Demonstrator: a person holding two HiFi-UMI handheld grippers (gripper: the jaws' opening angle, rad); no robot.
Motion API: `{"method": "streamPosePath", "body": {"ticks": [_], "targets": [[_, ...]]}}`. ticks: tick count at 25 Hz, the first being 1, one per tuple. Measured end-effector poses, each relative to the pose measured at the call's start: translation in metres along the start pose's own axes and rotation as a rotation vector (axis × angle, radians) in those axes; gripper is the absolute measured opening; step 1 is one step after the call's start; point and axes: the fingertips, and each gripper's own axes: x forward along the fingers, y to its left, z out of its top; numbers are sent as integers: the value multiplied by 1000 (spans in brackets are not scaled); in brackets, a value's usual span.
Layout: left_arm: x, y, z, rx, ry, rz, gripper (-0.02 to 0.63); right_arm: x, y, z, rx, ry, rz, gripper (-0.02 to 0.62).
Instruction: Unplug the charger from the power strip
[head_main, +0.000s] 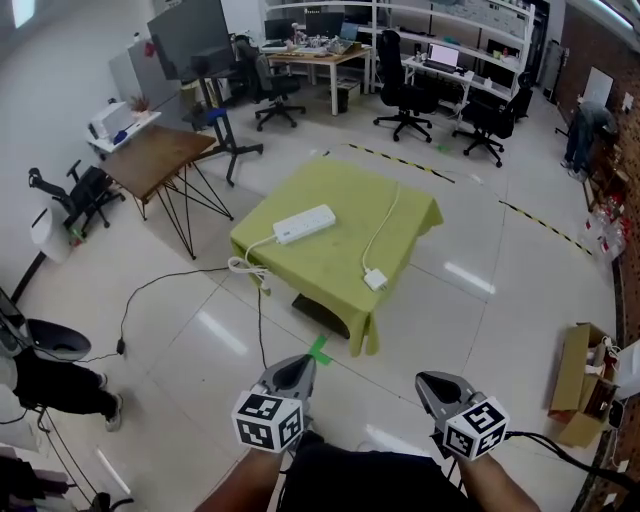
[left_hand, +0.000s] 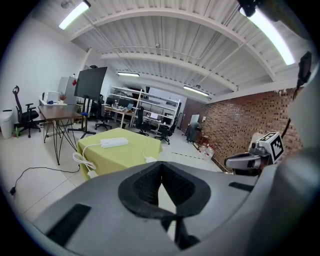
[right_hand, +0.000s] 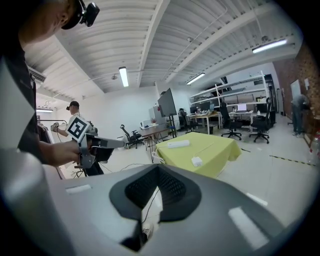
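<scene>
I am standing well back from the power strip, which is lying on the green-covered worktop, and I am holding both tools low in front of me. My left claw is showing its jaws pressed together with nothing between them. My right claw is the same, closed and empty. The charger is lying to the right of the power strip and nearer to me, well apart from it. Its thin cable is trailing off past the power strip's right end toward the far edge. The power strip's own cord is looping off the worktop's edge just left of it.

Going by that gap, I am judging the charger to be already free of the sockets, so no pulling is in hand right now (the strip is too small from here to say whether any plug is sitting in it). If one is, the next move is calling for me to walk up to the power strip, pin it flat with one claw and pull straight out with the other.

I am finding no writing I can read. The strip and charger look plain white, and the cubes on my claws are showing only black-and-white square patterns.
</scene>
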Motion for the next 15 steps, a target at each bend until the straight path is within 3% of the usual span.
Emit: {"method": "streamPosePath", "body": {"ticks": [15], "targets": [[-7,-20,-1,18,-8,20,6,-11,-3,-10,10,-3,38,0]]}}
